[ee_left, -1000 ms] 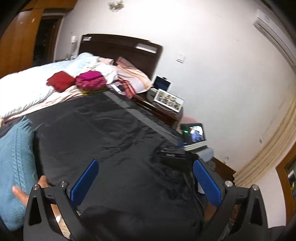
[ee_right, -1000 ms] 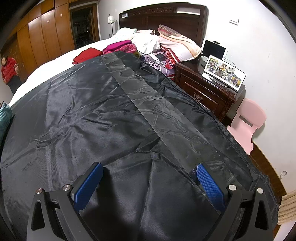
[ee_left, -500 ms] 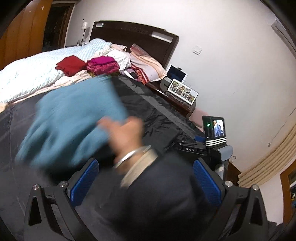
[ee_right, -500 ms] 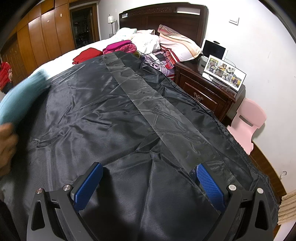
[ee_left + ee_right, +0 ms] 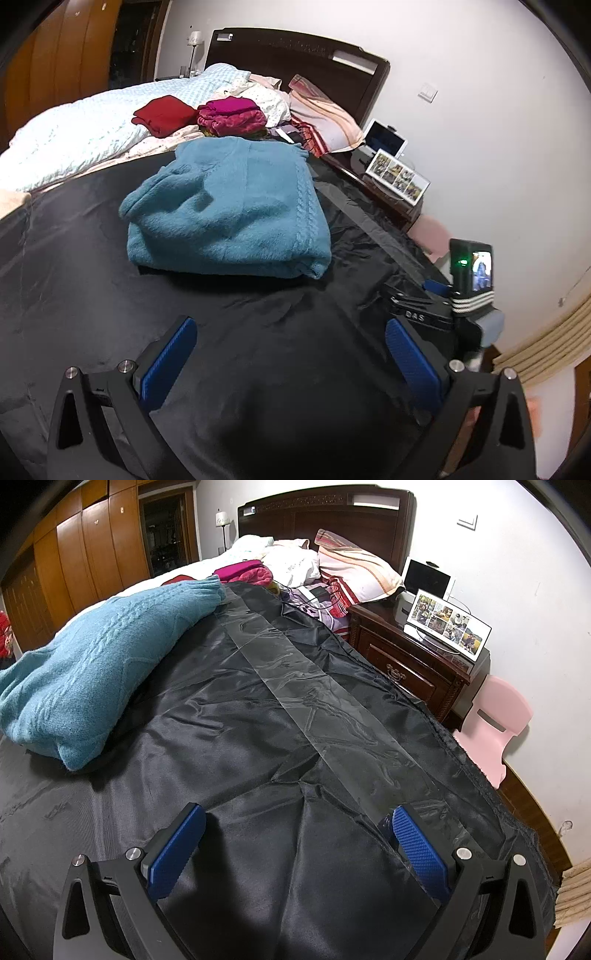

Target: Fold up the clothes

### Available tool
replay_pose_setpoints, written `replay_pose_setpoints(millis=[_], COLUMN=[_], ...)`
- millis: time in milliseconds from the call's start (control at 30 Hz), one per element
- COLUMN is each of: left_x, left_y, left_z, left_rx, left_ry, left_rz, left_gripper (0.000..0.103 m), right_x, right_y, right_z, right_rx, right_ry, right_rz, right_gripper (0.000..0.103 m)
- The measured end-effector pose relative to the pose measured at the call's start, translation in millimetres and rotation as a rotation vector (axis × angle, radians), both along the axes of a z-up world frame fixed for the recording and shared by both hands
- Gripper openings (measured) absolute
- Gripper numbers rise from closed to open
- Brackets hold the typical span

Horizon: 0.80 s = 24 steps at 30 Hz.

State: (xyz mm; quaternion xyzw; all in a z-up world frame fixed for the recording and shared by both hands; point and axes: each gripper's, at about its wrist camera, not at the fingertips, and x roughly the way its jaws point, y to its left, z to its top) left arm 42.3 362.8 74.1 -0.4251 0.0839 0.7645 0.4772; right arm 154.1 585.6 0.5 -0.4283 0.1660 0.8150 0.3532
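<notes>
Left gripper (image 5: 286,363) and right gripper (image 5: 297,843): both spread wide and empty, poised over the black sheet (image 5: 229,709) covering the bed. The teal sweater (image 5: 227,210) lies bunched on that sheet, ahead of your left gripper and to the far left of your right. Judge it soft, thick and limp: it will sag and stretch when lifted. Take hold at a ribbed edge, probably the hem at its near right corner, though folds hide the layout.
</notes>
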Motion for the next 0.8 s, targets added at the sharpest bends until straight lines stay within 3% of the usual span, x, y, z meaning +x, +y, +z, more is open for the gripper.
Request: replay_pose_setpoints(millis=[267, 600, 667, 800], left_x=[14.6, 13.0, 9.0, 0.4], left_y=[29.6, 43.3, 42.4, 39.4], left_z=[6.8, 3.4, 0.3, -3.3], left_rx=[-0.013, -0.031, -0.038, -0.042], left_ry=[0.064, 0.076, 0.08, 0.063], left_rz=[-0.015, -0.046, -0.035, -0.016], left_gripper=[0.103, 0.103, 0.103, 0.103], right_x=[-1.5, 2.3, 13.7, 12.1], right_y=[-0.5, -1.7, -13.4, -43.1], right_z=[1.2, 4.2, 14.0, 39.3], right_rx=[0.0, -0.014, -0.025, 0.014], right_ry=[-0.001, 0.006, 0.094, 0.186], right_rz=[-0.002, -0.039, -0.083, -0.011], right_gripper=[0.103, 0.103, 0.103, 0.103])
